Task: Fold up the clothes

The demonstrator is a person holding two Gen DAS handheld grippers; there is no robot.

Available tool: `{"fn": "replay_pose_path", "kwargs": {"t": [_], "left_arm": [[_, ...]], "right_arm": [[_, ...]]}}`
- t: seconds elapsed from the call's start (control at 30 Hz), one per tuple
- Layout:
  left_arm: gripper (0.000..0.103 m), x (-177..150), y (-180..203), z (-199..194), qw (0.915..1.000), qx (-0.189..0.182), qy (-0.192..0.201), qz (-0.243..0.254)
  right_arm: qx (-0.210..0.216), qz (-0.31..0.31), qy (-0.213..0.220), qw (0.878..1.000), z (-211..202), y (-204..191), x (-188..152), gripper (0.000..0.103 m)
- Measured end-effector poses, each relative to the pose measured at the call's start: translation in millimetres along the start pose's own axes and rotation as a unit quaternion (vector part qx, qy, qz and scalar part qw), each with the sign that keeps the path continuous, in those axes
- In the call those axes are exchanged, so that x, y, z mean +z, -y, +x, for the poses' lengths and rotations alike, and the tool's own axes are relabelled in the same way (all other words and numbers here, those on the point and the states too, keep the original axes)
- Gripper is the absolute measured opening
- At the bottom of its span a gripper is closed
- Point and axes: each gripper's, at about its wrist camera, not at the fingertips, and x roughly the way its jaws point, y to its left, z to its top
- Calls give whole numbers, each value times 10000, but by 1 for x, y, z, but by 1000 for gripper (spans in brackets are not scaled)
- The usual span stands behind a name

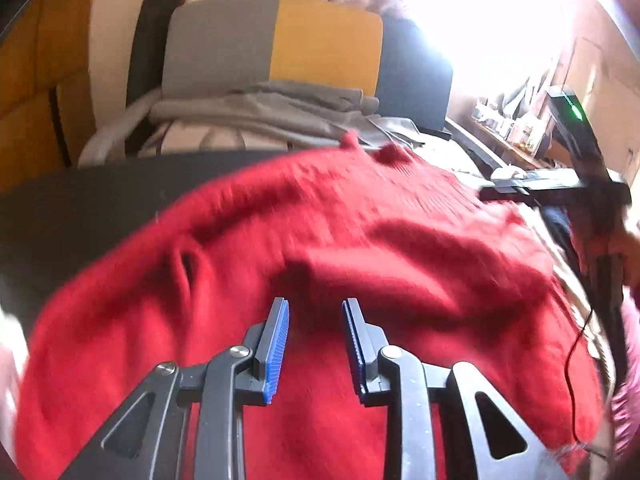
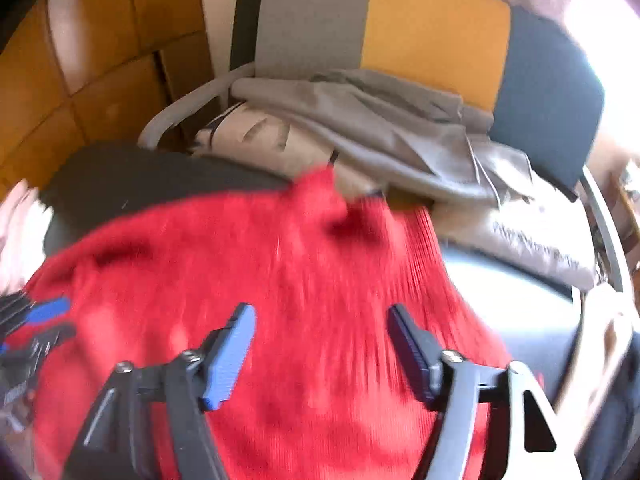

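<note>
A red knit sweater lies rumpled on a dark table. It fills most of the right wrist view too. My left gripper hovers over the sweater's near part with its blue-padded jaws a little apart and nothing between them. My right gripper is wide open above the sweater's right side, empty. The left gripper's blue pads show at the left edge of the right wrist view. Both views are motion-blurred.
A chair with a grey, yellow and dark back stands behind the table, piled with grey clothes and a pale cushion. Wooden cabinets stand at the left. A black stand and cluttered shelf are at the right.
</note>
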Motion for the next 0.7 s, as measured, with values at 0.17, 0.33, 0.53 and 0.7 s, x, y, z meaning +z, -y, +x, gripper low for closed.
{"fn": "replay_pose_path", "kwargs": {"t": [0.17,0.33,0.53,0.7], "left_arm": [[29,-45,7,-5,9995,39,-301,-109],[29,-66,6,-16,9994,158,-256,-159],[29,-81,14,-33,9986,16,-354,-388],[47,-58,-11,-44,9881,-892,-414,-1183]], "right_arm": [[325,398,-388,9979,-36,27,-85,78],[383,653,29,9971,-59,29,-164,79],[309,847,511,9946,-87,22,-215,79],[479,1206,664,9893,-102,27,-227,79]]}}
